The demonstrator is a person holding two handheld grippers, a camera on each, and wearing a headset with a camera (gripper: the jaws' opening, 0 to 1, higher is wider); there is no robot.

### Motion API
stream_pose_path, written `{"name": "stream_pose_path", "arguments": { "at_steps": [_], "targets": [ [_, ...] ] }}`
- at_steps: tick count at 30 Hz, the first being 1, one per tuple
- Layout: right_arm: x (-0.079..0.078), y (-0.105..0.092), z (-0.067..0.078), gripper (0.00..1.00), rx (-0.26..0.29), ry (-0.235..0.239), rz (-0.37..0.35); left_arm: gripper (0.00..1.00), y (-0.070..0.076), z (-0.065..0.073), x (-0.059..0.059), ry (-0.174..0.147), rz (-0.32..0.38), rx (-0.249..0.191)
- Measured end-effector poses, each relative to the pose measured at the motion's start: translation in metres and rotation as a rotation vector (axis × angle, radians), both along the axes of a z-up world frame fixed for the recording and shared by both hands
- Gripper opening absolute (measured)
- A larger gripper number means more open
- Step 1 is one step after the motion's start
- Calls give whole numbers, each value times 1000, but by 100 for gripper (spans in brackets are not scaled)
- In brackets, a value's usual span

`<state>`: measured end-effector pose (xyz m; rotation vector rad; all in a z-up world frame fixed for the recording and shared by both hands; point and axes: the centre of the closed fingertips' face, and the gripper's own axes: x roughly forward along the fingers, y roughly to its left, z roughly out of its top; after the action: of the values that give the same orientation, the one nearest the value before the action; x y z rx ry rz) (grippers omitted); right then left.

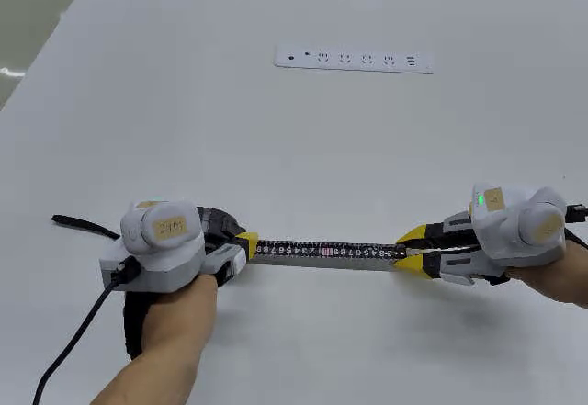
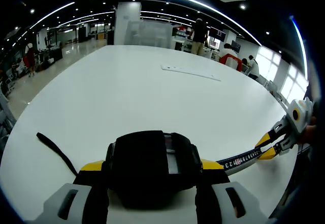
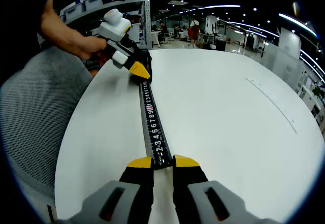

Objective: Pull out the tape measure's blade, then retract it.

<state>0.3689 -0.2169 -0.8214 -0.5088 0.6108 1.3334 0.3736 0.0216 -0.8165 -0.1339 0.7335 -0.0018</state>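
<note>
Your two grippers face each other across one white table (image 1: 276,148), which spreads under both. Your left gripper (image 1: 241,247) (image 2: 152,165) is clamped on the single black case (image 1: 219,224) (image 2: 152,153), one jaw on each side of it. Your right gripper (image 1: 411,251) (image 3: 162,162) is pinched tight on the free end of the one blade (image 1: 326,251) (image 3: 151,125) (image 2: 238,160). That blade is pulled out and lies flat on the table, running straight from the case in your left gripper to the jaws of your right, its numbers facing up.

One white power strip (image 1: 354,59) (image 2: 190,71) (image 3: 271,99) lies flat well beyond both grippers, about midway between them. One black cable (image 1: 78,336) leaves the back of your left gripper and runs toward you. One black strap (image 1: 84,227) (image 2: 56,150) trails on the table from the case, on the side of your left gripper away from the right one.
</note>
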Motion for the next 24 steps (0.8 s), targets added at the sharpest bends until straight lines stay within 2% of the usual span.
{"name": "stream_pose_path", "arguments": {
  "at_steps": [24],
  "targets": [
    [-2,20,0,11,24,2,0,67,0,1,-1,-1,-2,-15]
  ]
}}
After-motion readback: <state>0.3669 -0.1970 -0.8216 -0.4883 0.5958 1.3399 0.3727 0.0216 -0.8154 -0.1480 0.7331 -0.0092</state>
